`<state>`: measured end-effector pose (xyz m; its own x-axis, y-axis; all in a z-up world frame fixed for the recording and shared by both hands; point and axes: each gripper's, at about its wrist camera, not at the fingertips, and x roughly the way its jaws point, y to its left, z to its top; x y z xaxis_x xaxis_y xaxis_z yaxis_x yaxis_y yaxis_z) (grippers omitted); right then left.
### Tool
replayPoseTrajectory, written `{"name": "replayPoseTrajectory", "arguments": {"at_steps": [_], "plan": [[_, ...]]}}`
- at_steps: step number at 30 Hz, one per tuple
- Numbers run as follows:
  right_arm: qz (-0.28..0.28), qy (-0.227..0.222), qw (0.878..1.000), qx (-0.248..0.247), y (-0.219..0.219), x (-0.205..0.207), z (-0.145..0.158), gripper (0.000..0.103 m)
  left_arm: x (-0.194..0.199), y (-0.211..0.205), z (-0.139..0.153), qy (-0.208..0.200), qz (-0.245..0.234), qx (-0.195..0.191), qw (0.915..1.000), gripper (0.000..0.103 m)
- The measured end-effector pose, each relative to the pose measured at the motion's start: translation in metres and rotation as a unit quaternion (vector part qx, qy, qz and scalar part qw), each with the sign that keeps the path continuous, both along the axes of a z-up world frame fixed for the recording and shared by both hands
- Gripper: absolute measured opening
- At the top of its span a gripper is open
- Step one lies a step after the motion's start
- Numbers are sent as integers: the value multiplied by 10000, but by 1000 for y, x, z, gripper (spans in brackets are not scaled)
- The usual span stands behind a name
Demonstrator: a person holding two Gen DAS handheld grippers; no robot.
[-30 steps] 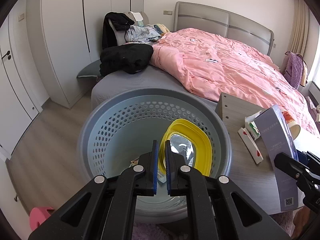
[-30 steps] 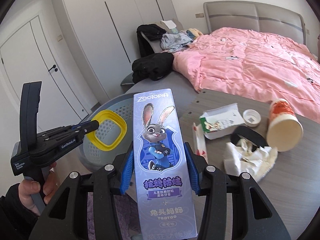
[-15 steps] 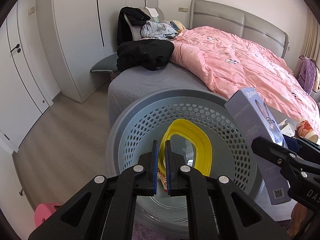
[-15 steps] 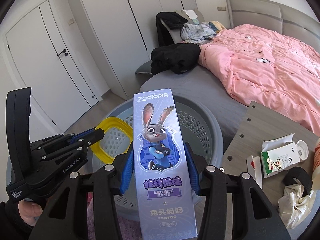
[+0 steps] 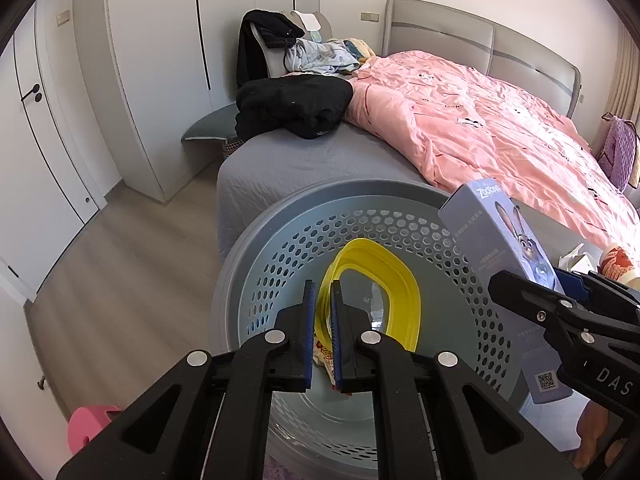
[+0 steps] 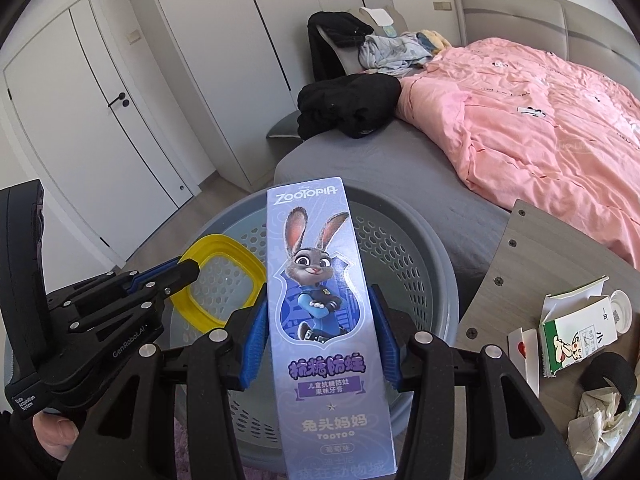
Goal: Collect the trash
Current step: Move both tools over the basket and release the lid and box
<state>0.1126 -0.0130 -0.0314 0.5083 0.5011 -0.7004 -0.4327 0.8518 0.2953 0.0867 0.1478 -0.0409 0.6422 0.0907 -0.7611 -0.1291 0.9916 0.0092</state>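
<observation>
My left gripper (image 5: 323, 285) is shut on the rim of a yellow lid frame (image 5: 400, 280) and holds it over the mouth of the grey perforated basket (image 5: 320, 200). The same lid (image 6: 224, 244) hangs from the left gripper (image 6: 192, 270) in the right wrist view. My right gripper (image 6: 320, 312) holds a tall purple Zootopia toothpaste box (image 6: 320, 280) upright over the basket's rim (image 6: 440, 248). Its jaws are opening, with the box between them and the blue pads still against its sides. From the left wrist view the box (image 5: 500, 248) stands at the basket's right edge.
A snack wrapper (image 5: 324, 356) lies in the basket. The grey table (image 6: 516, 264) at right carries a green milk carton (image 6: 576, 332), crumpled tissue (image 6: 600, 412), a black band (image 6: 608, 376) and a paper cup (image 5: 616, 260). The bed (image 5: 480, 128) lies beyond; a pink stool (image 5: 92, 424) stands lower left.
Both grippers have swung left, away from the table, so the basket now lies under them. The toothpaste box has come over the basket's rim beside the yellow lid.
</observation>
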Motion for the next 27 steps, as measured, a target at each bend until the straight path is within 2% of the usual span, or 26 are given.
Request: {"name": "replayPoseTrajectory", "arguments": {"at_steps": [2, 4, 5, 6, 9, 17, 27], "plan": [[12, -15, 10000, 32, 0, 1, 1, 48, -3, 1, 1, -13, 34, 12, 10000, 7], [16, -68, 10000, 65, -1, 0, 3, 57, -4, 1, 1, -5, 65, 26, 10000, 15], [-12, -124, 9999, 76, -2, -1, 5, 63, -5, 2, 2, -11, 95, 38, 9999, 26], [-33, -163, 9998, 78, -3, -2, 6, 64, -6, 3, 2, -22, 121, 50, 9999, 36], [-44, -171, 9998, 66, -5, -3, 7, 64, -8, 5, 4, -69, 191, 80, 9998, 44], [-22, -141, 9999, 30, -4, -9, 3, 64, -10, 7, 3, -62, 285, 99, 9995, 56], [-4, -119, 9999, 17, -4, -12, 2, 64, -12, 7, 3, -81, 330, 135, 9993, 61]]}}
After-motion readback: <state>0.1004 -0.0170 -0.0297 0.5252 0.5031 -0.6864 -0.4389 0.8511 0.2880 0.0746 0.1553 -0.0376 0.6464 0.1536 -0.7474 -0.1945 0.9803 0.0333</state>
